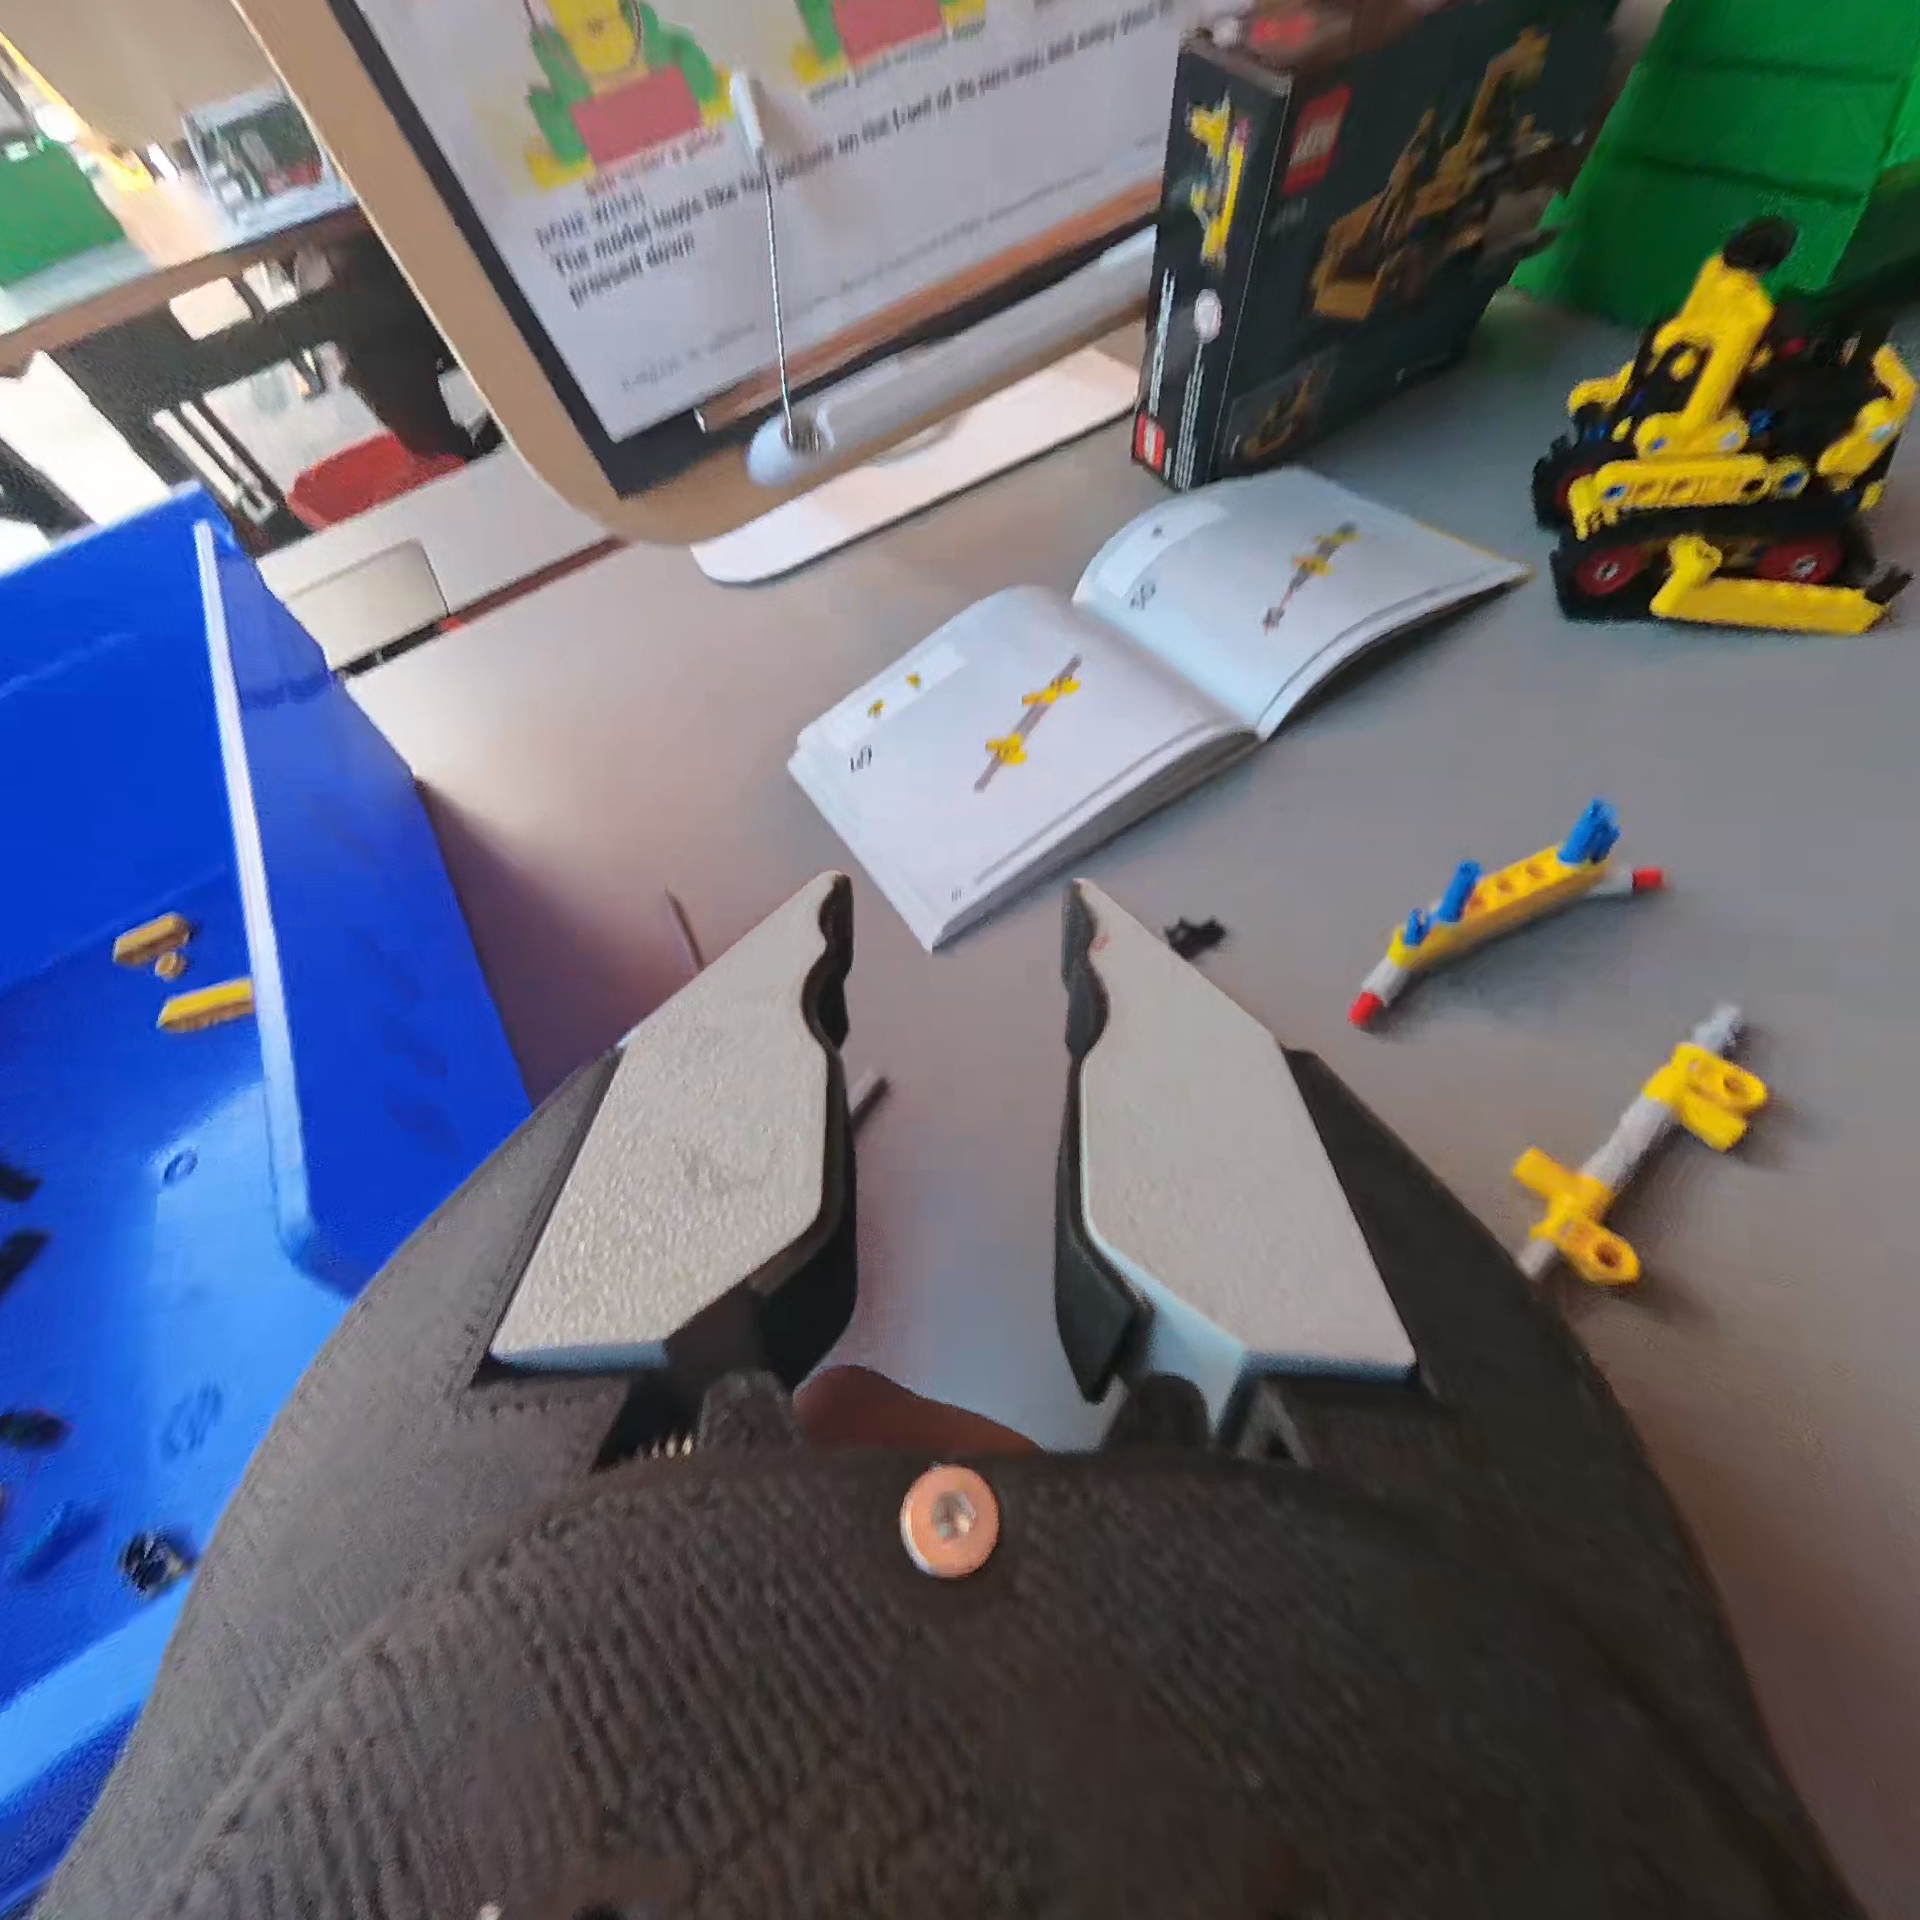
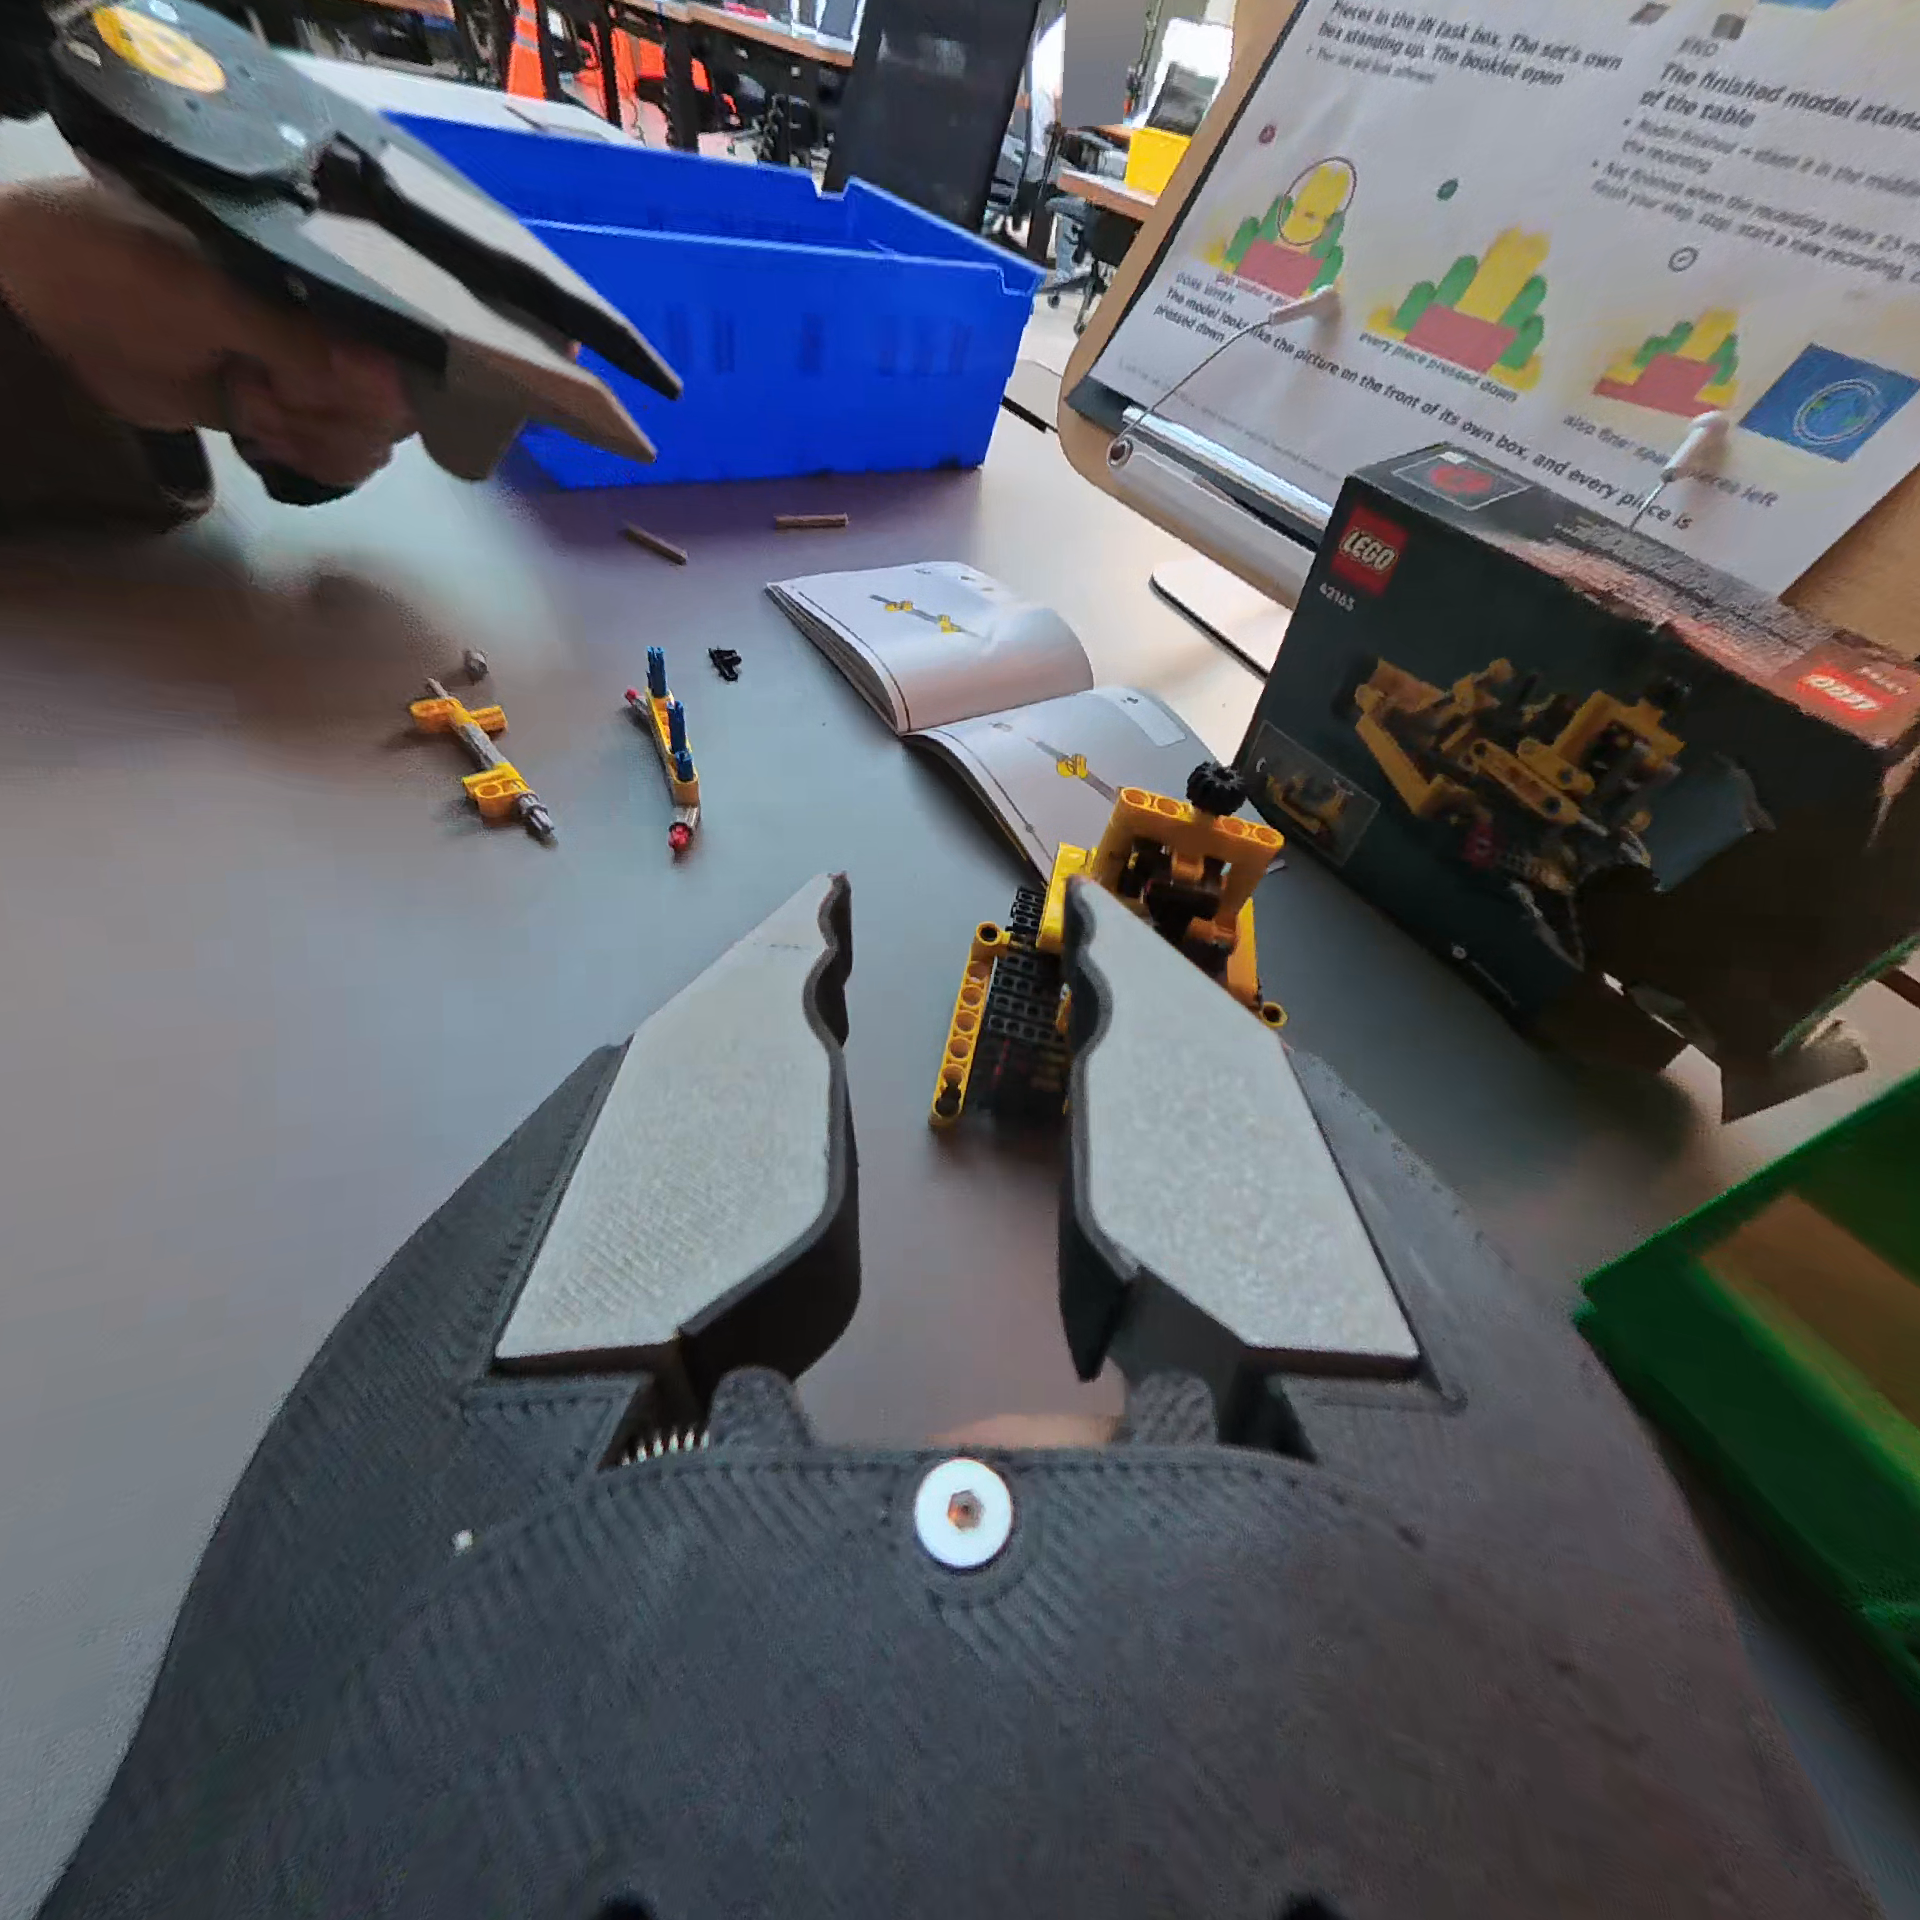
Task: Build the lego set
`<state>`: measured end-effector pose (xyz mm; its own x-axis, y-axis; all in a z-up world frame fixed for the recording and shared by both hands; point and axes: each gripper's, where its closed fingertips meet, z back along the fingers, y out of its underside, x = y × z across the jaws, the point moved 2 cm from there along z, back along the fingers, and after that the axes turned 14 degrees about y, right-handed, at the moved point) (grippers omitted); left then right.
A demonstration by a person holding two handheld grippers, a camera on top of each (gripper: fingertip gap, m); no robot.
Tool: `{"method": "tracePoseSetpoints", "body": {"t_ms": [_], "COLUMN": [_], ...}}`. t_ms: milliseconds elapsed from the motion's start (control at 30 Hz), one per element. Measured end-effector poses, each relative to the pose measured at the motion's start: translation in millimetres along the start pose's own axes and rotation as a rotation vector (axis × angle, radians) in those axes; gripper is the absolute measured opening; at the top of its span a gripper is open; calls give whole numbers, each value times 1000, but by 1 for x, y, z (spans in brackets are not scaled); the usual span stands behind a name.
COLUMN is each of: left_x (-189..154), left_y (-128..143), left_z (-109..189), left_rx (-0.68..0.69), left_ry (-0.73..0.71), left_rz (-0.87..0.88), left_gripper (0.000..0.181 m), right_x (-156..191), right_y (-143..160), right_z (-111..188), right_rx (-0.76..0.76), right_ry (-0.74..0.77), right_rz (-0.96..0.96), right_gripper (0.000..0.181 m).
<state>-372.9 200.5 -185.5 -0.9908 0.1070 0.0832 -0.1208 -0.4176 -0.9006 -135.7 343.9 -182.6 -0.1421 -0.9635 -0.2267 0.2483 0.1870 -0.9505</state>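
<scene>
A yellow and black bulldozer model point(image 1: 1725, 457) stands on the grey table; in the right wrist view it point(image 2: 1117, 935) sits just ahead of my right gripper point(image 2: 956, 914), which is open and empty. My left gripper point(image 1: 956, 914) is open and empty above the table beside the blue bin point(image 1: 156, 1091); it also shows at upper left in the right wrist view point(image 2: 582, 384). Two small sub-assemblies lie on the table: a yellow beam with blue pins point(image 1: 1507, 914) point(image 2: 670, 748) and a grey axle with yellow connectors point(image 1: 1631, 1143) point(image 2: 483, 753). An open instruction booklet point(image 1: 1132, 686) point(image 2: 966, 665) lies behind them.
The blue bin point(image 2: 769, 312) holds several loose yellow and black pieces point(image 1: 197, 1003). The set's box point(image 1: 1351, 239) point(image 2: 1558, 769) stands by an instruction board on a stand point(image 1: 727, 208) point(image 2: 1455, 260). A green bin point(image 2: 1787, 1382) sits at right. A small black piece point(image 1: 1193, 932) point(image 2: 725, 662) and two brown axles point(image 2: 655, 543) lie loose. Spacing between my two grippers at the tips: around 25 centimetres.
</scene>
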Motion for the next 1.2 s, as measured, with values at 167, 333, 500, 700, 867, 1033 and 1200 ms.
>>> {"method": "tracePoseSetpoints", "body": {"t_ms": [167,333,500,700,867,1033,1200], "left_x": [7,5,10,5,7,9,10], "left_y": [0,-4,1,0,1,2,2], "left_z": [-3,4,1,3,3,3,2], "left_rx": [-52,-148,-137,-131,-115,-103,-96], "left_ry": [-37,-9,31,29,-15,-47,-68], "left_rz": [-77,-23,94,48,26,2,-7], "left_gripper": [37,30,32,31,30,29,28], "right_x": [-10,-12,-1,34,44,43,40], "right_y": [-3,-4,-6,-5,-2,-1,-3], "right_z": [2,1,4,8,9,8,9], "right_rx": [-42,-53,-65,-52,-48,-40,-44], "right_ry": [15,-21,-55,-122,-114,-100,-100], "right_rz": [-68,-109,-84,57,148,158,123], "right_gripper": [36,35,35,36,35,34,33]}}
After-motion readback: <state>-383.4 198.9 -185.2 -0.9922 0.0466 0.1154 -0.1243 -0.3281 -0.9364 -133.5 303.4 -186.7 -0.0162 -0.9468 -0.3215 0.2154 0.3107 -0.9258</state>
